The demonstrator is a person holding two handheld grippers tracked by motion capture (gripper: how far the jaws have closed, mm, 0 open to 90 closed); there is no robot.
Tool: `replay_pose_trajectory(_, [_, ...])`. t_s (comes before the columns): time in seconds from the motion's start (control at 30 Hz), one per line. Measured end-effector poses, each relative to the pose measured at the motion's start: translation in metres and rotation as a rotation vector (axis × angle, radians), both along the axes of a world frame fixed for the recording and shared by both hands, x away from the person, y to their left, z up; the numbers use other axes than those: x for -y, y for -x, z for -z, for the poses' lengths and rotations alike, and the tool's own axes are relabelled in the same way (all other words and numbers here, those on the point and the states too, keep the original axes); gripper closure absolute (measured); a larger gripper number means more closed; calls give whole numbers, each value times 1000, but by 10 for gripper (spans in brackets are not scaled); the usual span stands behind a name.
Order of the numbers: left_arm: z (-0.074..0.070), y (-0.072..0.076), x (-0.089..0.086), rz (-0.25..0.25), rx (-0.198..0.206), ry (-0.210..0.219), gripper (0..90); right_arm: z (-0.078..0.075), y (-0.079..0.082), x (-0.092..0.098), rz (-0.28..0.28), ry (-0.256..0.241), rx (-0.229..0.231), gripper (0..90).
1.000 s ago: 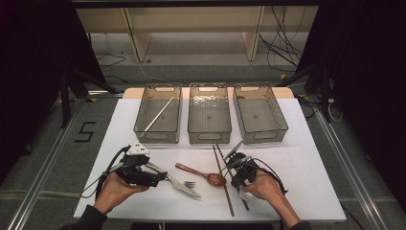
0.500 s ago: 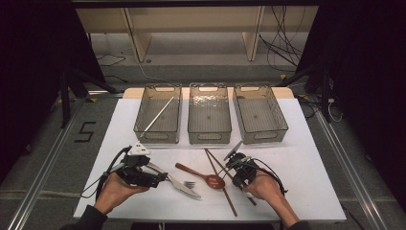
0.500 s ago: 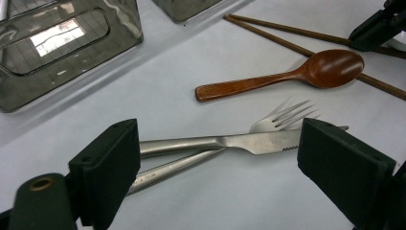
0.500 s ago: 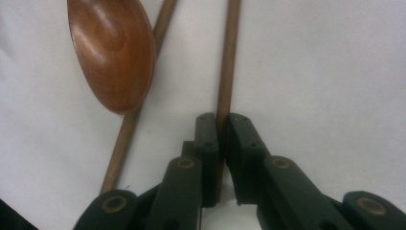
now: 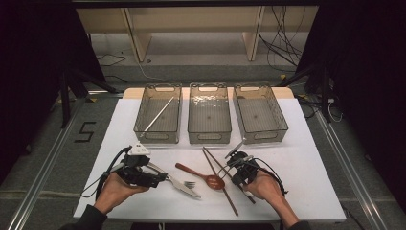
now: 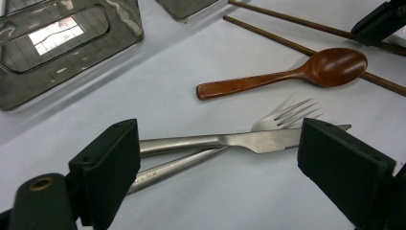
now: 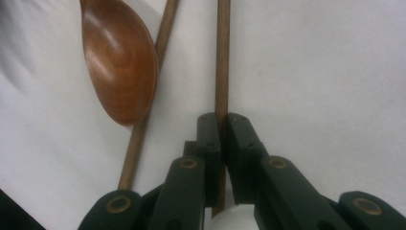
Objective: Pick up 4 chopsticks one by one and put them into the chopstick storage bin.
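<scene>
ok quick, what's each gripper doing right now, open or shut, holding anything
Left gripper: open, jaws either side of the steel table knife, holding nothing.
Right gripper: shut on one thin dark wooden chopstick.

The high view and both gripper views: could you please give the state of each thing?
Left gripper: open, over knife and fork.
Right gripper: shut on one chopstick.
Wooden spoon: lying across other chopstick.
Left bin: holds one pale stick.

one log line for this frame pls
right gripper: shut on chopstick | left gripper: open over knife, fork | spoon: on table
</scene>
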State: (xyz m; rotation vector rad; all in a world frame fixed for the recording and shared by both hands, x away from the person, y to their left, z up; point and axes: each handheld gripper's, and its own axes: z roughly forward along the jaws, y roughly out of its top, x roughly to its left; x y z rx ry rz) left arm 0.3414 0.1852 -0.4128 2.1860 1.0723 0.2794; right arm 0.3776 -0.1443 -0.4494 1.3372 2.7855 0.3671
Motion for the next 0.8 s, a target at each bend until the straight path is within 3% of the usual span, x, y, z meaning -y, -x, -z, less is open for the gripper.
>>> replay_pose_trajectory(0.17, [0,0,0,2,-3,0,143,-8,1,0,-20,-50,26,851])
replay_pose_trajectory(0.47, [0,-2,-2,2,-4,4,143,-34,12,-7,-122,-78,92,851])
replay_pose_trajectory(0.8, [0,-5,-1,31,-8,20,143,-43,23,-4,-193,-85,93,852])
